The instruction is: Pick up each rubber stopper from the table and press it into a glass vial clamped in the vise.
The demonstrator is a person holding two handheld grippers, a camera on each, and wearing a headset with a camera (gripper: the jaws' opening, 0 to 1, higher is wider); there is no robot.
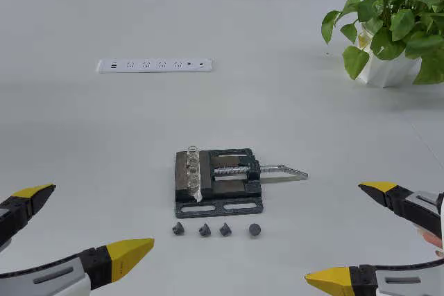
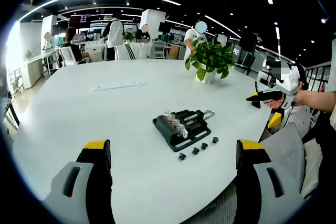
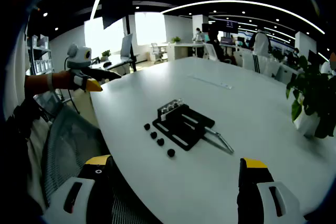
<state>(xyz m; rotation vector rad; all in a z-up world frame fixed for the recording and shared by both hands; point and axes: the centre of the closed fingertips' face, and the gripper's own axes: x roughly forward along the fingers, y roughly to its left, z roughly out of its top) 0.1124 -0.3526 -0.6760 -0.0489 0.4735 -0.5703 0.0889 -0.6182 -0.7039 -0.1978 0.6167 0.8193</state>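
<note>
A dark vise (image 1: 218, 183) (image 2: 182, 126) (image 3: 181, 124) sits on the white table with several clear glass vials (image 1: 193, 169) (image 2: 175, 124) (image 3: 171, 107) clamped upright in it. Several dark rubber stoppers (image 1: 215, 229) (image 2: 197, 150) (image 3: 158, 138) lie in a row on the table in front of the vise. My left gripper (image 1: 76, 223) (image 2: 173, 153) hovers open at the near left edge, well short of the stoppers. My right gripper (image 1: 361, 233) (image 3: 176, 169) is open at the near right, holding nothing.
A white power strip (image 1: 154, 66) (image 2: 119, 85) lies farther back on the table. A potted green plant (image 1: 392, 22) (image 2: 209, 61) (image 3: 314, 98) stands at the far right. People and office desks are beyond the table. The vise handle (image 1: 281, 171) sticks out to the right.
</note>
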